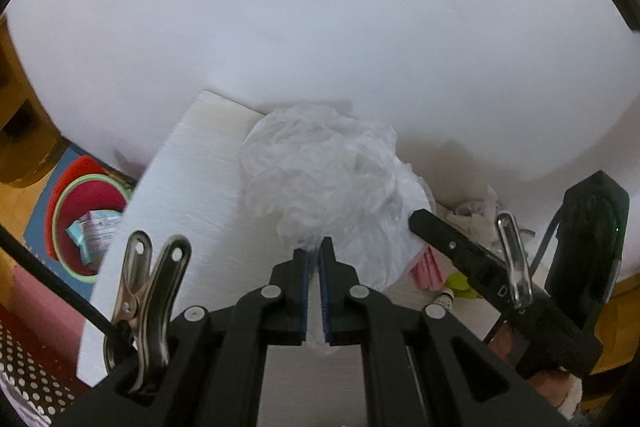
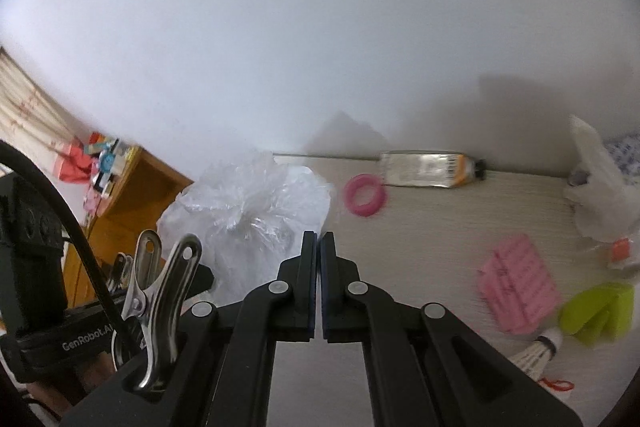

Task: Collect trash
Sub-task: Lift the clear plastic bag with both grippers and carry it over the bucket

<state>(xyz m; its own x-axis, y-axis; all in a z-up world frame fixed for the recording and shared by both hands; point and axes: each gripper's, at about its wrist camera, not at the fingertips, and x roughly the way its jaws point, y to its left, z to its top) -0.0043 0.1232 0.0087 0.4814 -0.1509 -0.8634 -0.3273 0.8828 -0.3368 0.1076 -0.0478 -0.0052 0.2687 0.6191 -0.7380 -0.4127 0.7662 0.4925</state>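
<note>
The plastic bag [image 1: 320, 179], crumpled and translucent, hangs bunched over the pale table [image 1: 192, 187], its gathered neck pinched tight between the left gripper [image 1: 316, 251] pads. The right gripper [image 2: 319, 243] sits just right of the bag with its jaws pressed together on nothing. Only the left wrist view shows a red bin [image 1: 86, 223] below the table's left edge, with a wrapper inside. Only the right wrist view shows what lies right of the bag: a pink ring [image 2: 365, 195], a tube [image 2: 430, 169] against the wall, pink paper [image 2: 518, 287], a green block [image 2: 596, 311] and a shuttlecock [image 2: 538, 351].
</note>
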